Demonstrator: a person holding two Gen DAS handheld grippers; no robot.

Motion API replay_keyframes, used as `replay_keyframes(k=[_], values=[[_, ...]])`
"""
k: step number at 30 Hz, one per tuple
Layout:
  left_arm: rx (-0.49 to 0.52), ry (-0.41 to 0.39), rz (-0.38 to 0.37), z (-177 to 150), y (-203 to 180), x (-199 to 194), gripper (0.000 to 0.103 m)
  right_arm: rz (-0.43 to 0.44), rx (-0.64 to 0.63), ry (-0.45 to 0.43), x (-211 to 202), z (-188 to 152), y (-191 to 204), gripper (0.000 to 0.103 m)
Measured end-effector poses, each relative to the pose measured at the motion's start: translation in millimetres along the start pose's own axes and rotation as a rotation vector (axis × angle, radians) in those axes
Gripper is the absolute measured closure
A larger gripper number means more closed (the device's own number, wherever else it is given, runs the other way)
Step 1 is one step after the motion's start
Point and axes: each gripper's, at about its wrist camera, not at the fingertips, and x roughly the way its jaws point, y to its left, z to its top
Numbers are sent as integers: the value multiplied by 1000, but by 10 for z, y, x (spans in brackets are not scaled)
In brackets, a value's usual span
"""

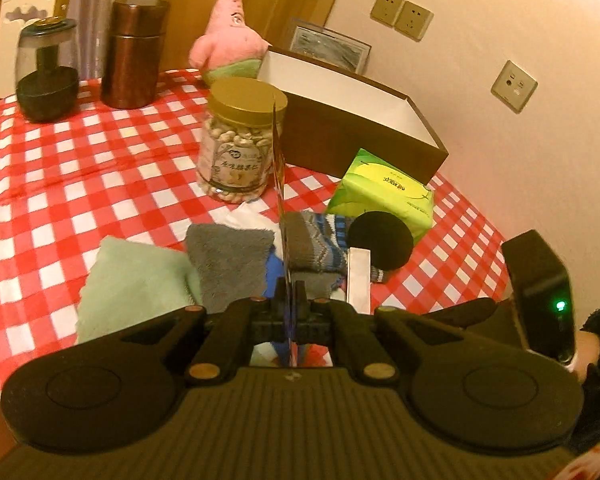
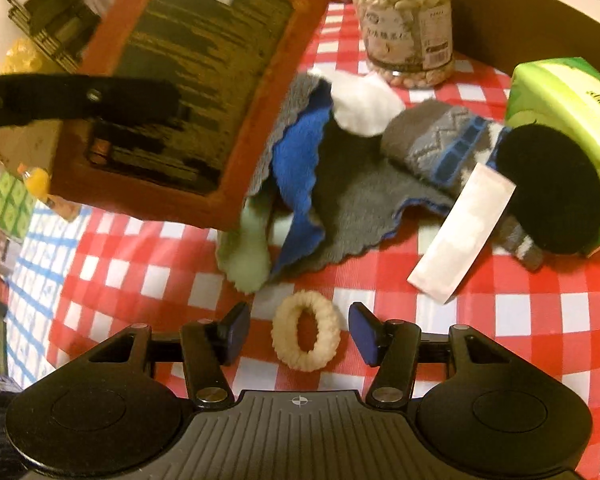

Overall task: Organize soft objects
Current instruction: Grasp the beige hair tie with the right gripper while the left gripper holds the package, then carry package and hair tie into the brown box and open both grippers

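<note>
Your left gripper (image 1: 288,300) pinches the flat red packet (image 2: 172,92) edge-on, clearing the cloths, while your right gripper (image 2: 298,334) straddles the cream hair tie (image 2: 306,336), half-open, untouched.

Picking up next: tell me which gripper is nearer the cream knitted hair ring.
Right. The right gripper straddles the cream knitted hair ring, jaws open. The left gripper is up beyond the cloths, clamping a flat red-edged packet.

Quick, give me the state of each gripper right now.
Left gripper: shut on a thin flat packet, lifted over the cloths.
Right gripper: open, cream hair scrunchie between its fingers.
</note>
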Motion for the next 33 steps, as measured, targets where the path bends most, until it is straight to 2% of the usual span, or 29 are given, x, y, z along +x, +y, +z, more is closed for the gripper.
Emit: replay_keyframes(k=[7, 12, 14, 16, 25, 33], values=[[-28, -5, 26, -145, 36, -160, 103, -51, -22, 18, 103, -122, 50, 49], [-35, -4, 41, -218, 53, -215, 103, -70, -25, 3, 102, -181, 31, 68], [-36, -4, 44, -232, 48, -226, 103, -68, -21, -3, 81, -199, 14, 82], [-33, -2, 45, -238, 39, -229, 103, -61, -24, -15, 38, -219, 15, 85], [-1, 5, 24, -204, -94, -167, 103, -56, 48, -71, -252, -285, -143, 86], [32, 10, -1, -90, -295, -20, 103, -98, 146, -112, -625, -409, -523, 86]])
